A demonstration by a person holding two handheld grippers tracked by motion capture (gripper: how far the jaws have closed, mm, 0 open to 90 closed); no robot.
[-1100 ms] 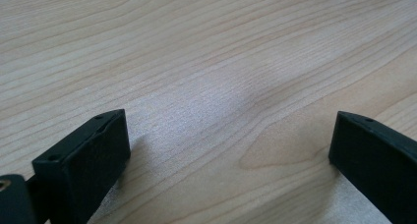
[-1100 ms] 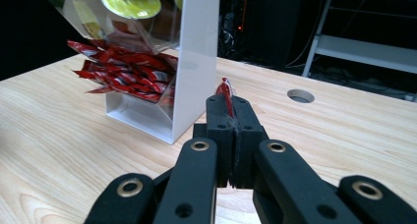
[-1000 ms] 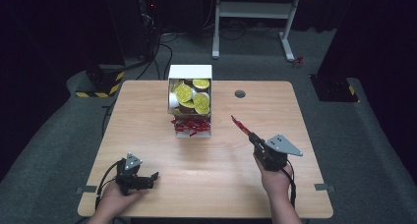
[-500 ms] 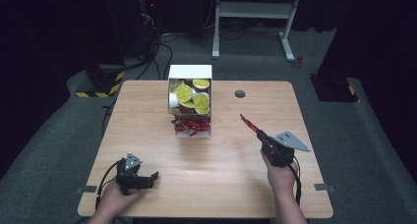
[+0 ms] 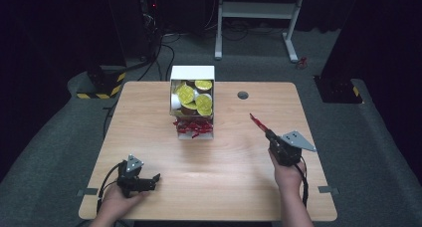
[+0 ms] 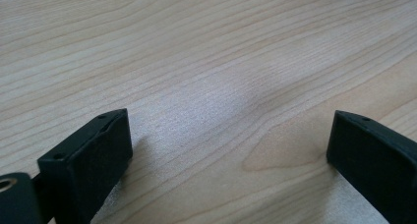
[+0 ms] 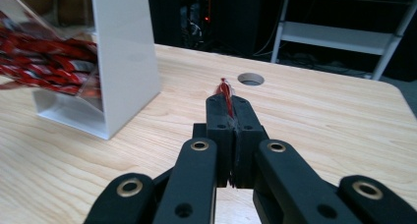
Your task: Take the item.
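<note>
Right gripper (image 5: 263, 128) has its jaws clamped tight on a red sachet (image 5: 258, 121) — a thin stick packet, pinched edge-on, with its crimped top poking out past the black tips in the right gripper view (image 7: 226, 90). It hangs above the table (image 5: 234, 167), right of the white dispenser (image 5: 192, 75) and well apart from it, near the round cable hole (image 5: 243, 95). The dispenser holds gold-lidded pods (image 5: 185, 93) up top and a heap of matching red sachets (image 5: 193, 127) spilling at its lower tray. Over on the other side, the left gripper (image 5: 149, 179) rests low at the near edge of the table, jaws spread wide with bare wood between them, nothing held. Now, how will this sachet handle? By the look of it, very light and floppy — a foil or film sleeve that bends wherever it is not supported, and slick enough to slide out if the pinch eases. Not fragile in the breaking sense, though a hard squeeze on the filled middle could burst a seam, I'd judge. The grip here looks sound: taken across the flat, close to one end, so the free length points forward rather than drooping. A hold nearer the crimped seal would be the safest spot — flat, stiff, no powder underneath.
</note>
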